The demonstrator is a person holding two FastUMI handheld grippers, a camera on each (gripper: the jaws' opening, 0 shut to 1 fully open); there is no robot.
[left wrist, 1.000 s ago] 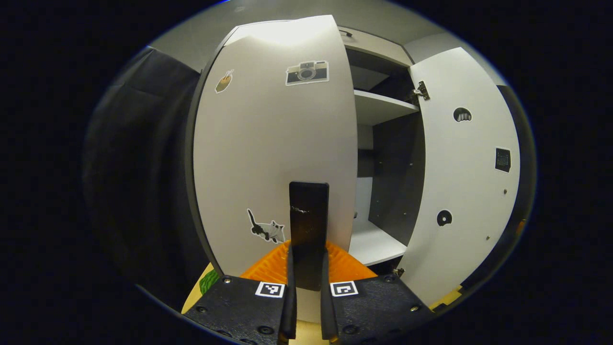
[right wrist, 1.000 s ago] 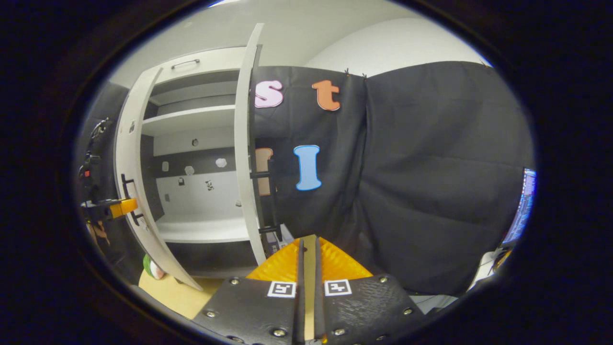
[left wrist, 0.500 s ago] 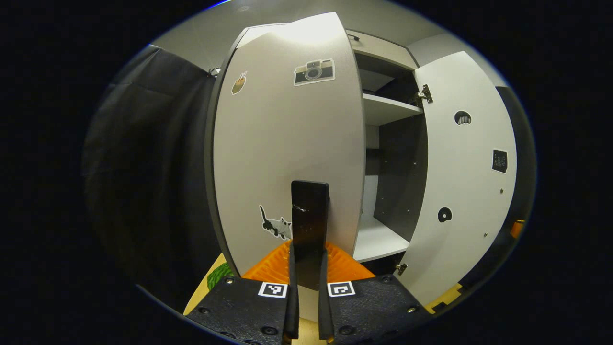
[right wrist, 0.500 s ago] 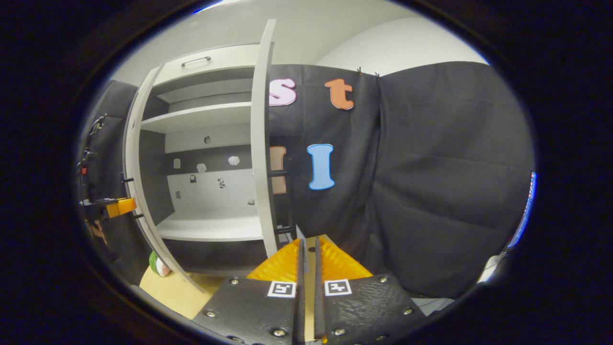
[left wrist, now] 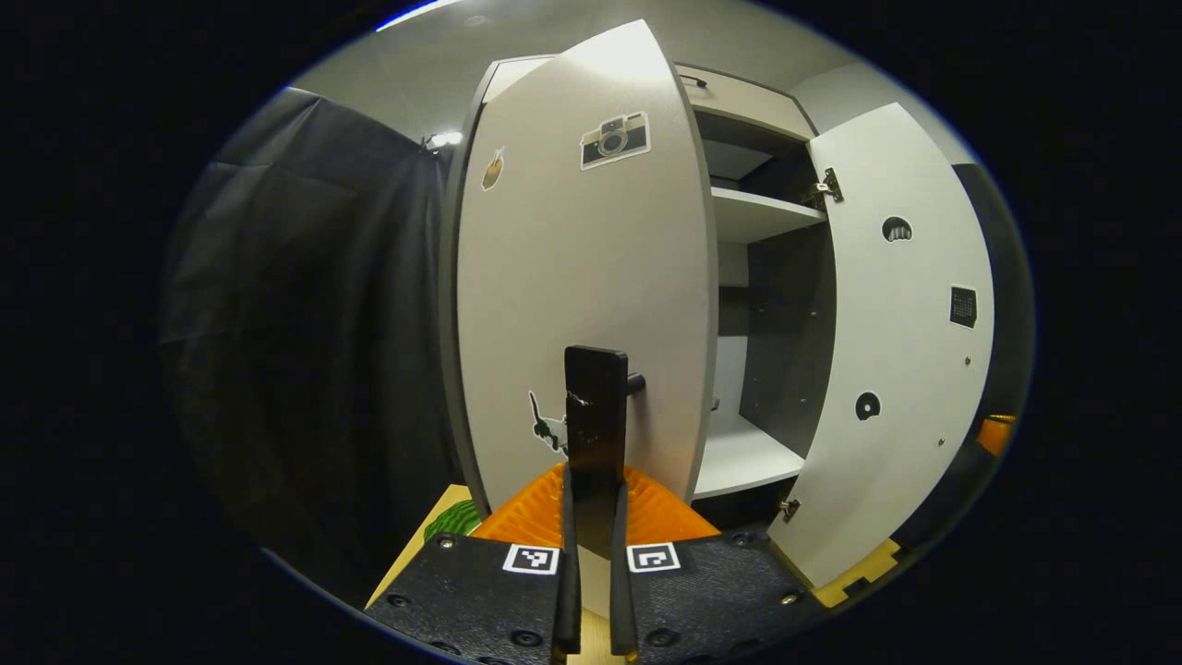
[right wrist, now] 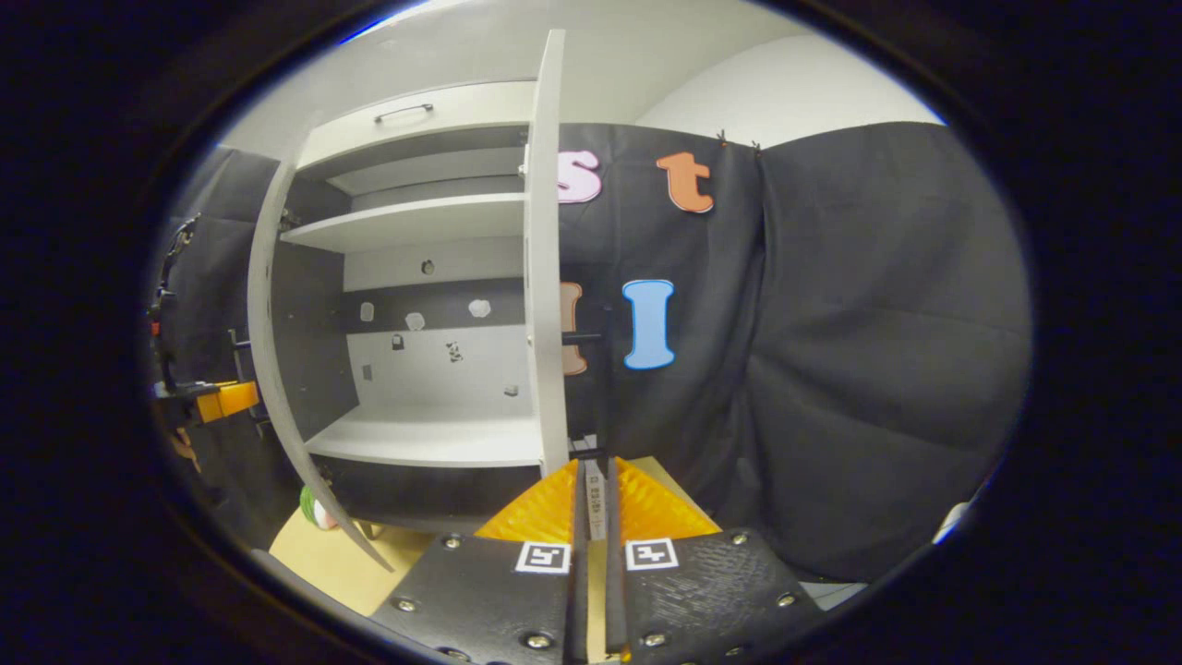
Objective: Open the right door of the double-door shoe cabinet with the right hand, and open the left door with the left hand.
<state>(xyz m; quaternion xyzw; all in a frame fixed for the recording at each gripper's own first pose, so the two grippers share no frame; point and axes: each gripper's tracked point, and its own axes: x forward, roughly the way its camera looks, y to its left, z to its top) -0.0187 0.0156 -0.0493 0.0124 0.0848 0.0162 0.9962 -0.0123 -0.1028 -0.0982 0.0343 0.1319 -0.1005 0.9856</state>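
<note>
The shoe cabinet's left door [left wrist: 591, 277], with stickers on its face, stands swung out. Its black bar handle [left wrist: 597, 406] runs upright between the fingers of my left gripper [left wrist: 593, 485], which is shut on it. The right door [left wrist: 900, 351] stands wide open, inner face showing. In the right gripper view that right door [right wrist: 547, 277] is edge-on, and its black handle [right wrist: 600, 388] hangs just above my right gripper [right wrist: 596, 476], whose fingers are shut with nothing clearly between them. The left door [right wrist: 268, 369] and the left gripper [right wrist: 222, 399] sit at the far left there.
Inside the cabinet are white shelves [right wrist: 416, 222] and a bottom board [right wrist: 434, 439]; a drawer with a handle [right wrist: 406, 111] tops it. Black cloth hangs on both sides. A green round thing [right wrist: 314, 508] lies on the yellow wooden floor [right wrist: 323, 554] under the left door.
The left door has swung further open with my left gripper on its handle. In the right gripper view the right door's edge and handle have shifted rightwards, to just above the fingertips.
</note>
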